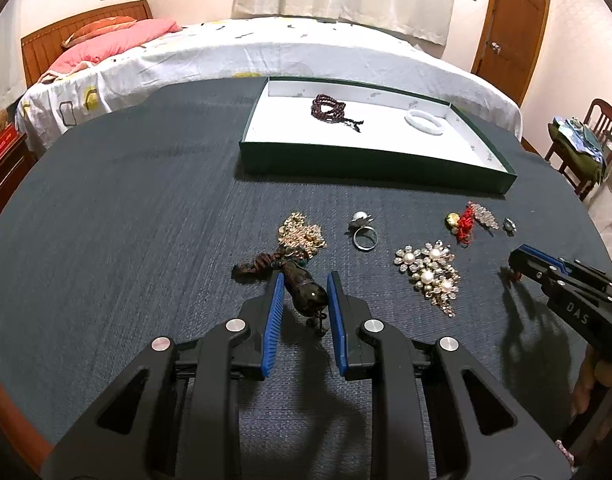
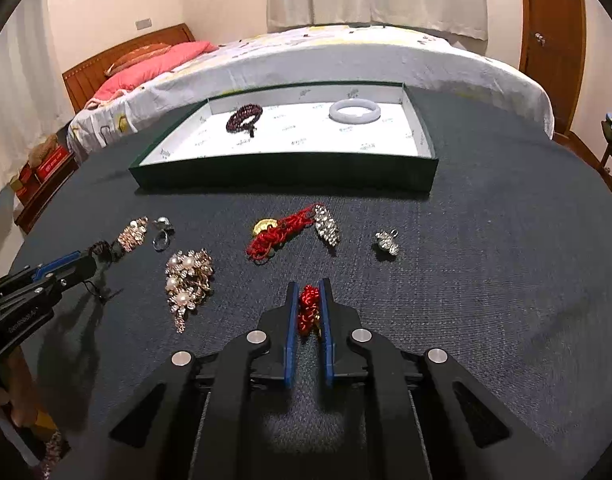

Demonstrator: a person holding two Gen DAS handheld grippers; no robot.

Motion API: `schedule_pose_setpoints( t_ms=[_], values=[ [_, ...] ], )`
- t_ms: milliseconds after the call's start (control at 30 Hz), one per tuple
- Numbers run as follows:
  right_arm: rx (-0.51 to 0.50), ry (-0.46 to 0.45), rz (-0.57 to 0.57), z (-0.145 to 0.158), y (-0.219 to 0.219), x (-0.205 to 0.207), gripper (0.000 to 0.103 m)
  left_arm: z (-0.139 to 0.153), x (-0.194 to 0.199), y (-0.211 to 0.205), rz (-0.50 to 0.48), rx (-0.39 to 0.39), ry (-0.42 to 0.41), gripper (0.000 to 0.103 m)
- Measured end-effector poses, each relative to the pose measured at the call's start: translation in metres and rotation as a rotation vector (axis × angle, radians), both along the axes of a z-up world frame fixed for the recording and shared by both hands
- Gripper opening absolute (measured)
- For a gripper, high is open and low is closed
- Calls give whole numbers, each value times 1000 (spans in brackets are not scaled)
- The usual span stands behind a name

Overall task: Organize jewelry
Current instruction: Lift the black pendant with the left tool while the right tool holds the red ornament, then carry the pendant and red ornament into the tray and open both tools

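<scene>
- The left gripper (image 1: 304,288) is straddling a dark pendant (image 1: 306,290) on the counter (image 1: 126,220), jaws apart, not yet clenched; its long axis is running along them.
- The right gripper (image 2: 308,307) is clenching a red knotted charm (image 2: 309,309); the green tray (image 2: 286,174) is lying straight ahead.

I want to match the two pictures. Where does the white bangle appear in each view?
Left wrist view: the white bangle lies in the right part of the green tray, upper right of centre.
Right wrist view: the white bangle lies in the tray's right half, upper centre.
Shared landmark: the dark bead bracelet, left of the bangle in the same tray.
</scene>
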State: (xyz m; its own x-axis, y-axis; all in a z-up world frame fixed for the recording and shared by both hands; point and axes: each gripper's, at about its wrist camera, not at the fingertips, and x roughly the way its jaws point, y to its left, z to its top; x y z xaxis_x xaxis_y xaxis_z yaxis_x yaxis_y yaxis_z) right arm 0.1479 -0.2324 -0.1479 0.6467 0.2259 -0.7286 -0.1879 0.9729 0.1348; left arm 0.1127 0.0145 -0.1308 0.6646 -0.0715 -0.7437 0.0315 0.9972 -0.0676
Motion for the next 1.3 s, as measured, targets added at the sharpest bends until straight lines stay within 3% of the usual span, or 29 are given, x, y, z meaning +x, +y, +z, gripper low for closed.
schedule_pose_setpoints(
  t_ms=[733,1067,1300],
  values=[
    [57,-141,-2,56,-1,-3,11,56,8,-25,-67,-62,-130,22],
    [73,-227,14,89,11,45,11,76,64,-43,-106,-78,-199,22],
    [72,-277,21,99,25,98,11,85,115,-48,-106,-43,-261,22]
  ],
)
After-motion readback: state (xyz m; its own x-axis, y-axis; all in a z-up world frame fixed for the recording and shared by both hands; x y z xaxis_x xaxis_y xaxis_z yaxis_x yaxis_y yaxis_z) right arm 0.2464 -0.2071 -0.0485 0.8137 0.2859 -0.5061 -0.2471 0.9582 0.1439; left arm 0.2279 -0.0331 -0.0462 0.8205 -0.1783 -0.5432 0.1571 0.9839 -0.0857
